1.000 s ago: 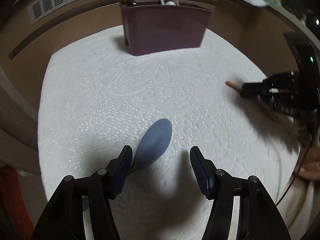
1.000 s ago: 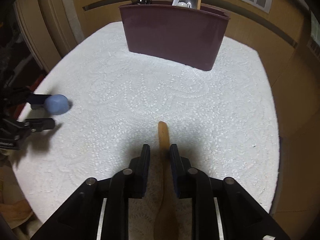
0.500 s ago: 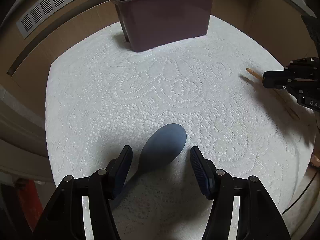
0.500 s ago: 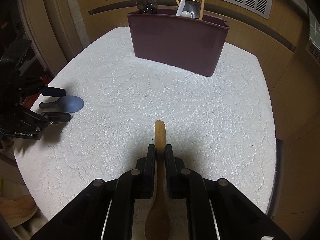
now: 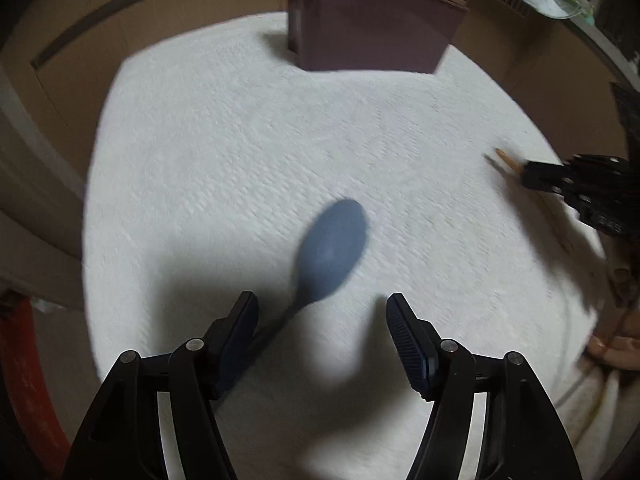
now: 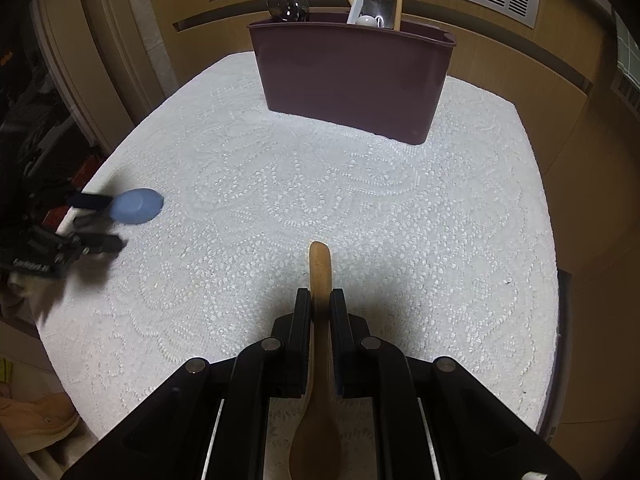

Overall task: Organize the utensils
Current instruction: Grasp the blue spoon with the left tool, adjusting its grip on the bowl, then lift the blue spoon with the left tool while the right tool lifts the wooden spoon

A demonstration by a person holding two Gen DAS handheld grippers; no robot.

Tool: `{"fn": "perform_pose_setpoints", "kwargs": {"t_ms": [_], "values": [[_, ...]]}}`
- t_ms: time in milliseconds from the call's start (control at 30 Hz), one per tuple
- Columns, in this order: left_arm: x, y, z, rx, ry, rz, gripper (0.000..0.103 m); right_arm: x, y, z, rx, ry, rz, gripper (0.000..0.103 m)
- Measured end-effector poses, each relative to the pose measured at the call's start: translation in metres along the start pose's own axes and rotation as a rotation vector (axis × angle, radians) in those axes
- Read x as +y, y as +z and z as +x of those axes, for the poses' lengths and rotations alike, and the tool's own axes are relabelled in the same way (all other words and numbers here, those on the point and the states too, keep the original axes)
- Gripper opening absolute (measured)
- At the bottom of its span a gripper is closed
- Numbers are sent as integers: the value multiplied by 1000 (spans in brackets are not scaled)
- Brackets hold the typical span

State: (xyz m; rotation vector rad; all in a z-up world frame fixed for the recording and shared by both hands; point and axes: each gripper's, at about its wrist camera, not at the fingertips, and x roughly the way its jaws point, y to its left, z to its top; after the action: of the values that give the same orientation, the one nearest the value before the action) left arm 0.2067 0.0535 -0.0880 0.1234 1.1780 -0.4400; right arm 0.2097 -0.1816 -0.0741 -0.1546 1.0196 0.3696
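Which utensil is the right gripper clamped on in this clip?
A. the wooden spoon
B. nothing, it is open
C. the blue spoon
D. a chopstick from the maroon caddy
A: the right gripper is shut on the wooden spoon handle, while the blue spoon lies between the open left gripper's fingers.

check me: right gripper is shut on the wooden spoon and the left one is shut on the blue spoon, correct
Not quite. The left gripper is open: in the left wrist view its jaws stand wide apart around the blue spoon. The right gripper is indeed shut on the wooden spoon, as the right wrist view shows.
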Motion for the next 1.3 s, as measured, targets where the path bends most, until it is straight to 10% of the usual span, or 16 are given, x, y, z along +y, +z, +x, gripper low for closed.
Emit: {"fn": "perform_pose_setpoints", "kwargs": {"t_ms": [633, 867, 1067, 1300], "values": [[-66, -1, 10, 56, 19, 342, 68, -2, -8, 1, 18, 8, -31, 10], [-56, 9, 10, 58, -2, 302, 66, 4, -8, 4, 37, 5, -45, 12], [-37, 17, 5, 18, -18, 149, 34, 3, -16, 6, 44, 25, -7, 14], [-46, -4, -31, -225, 19, 1, 16, 6, -14, -20, -52, 14, 21, 11]]}}
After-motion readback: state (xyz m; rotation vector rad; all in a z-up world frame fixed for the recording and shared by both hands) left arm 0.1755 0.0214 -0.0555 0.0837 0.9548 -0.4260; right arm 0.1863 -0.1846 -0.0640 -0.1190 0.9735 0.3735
